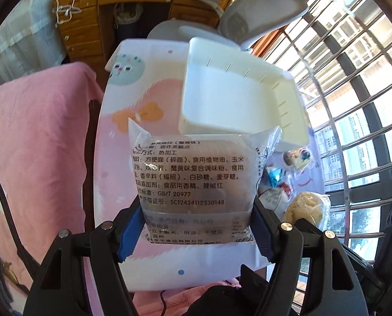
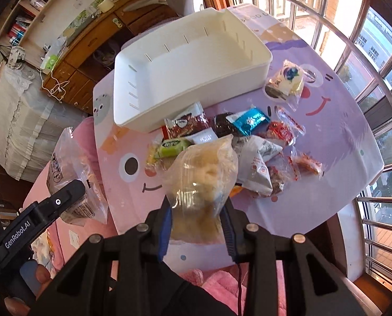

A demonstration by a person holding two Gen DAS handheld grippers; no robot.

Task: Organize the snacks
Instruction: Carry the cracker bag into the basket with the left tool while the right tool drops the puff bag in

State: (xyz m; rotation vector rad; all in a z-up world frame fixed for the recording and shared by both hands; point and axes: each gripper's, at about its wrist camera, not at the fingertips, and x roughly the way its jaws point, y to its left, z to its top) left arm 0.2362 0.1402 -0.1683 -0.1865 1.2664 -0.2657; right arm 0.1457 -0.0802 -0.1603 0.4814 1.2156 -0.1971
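Each hand-held gripper grasps one snack above the desk (image 2: 340, 158), the left hand-held gripper (image 1: 198, 226) a printed packet (image 1: 193, 173), the right hand-held gripper (image 2: 196, 223) a clear bag (image 2: 203, 173), probably for dropping into the empty white bin (image 2: 196, 60).

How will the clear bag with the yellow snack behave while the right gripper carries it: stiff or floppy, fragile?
Probably floppy: the clear snack bag has crinkled film sagging above the right hand-held gripper. Likely light, since it is mostly air. Its pale puffy contents may crush under a hard squeeze.

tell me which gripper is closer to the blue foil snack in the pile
Right. The right gripper, shut on a clear bag of yellow snack, hangs just short of the pile holding the blue foil snack. The left gripper holds its printed packet off to the pile's left.
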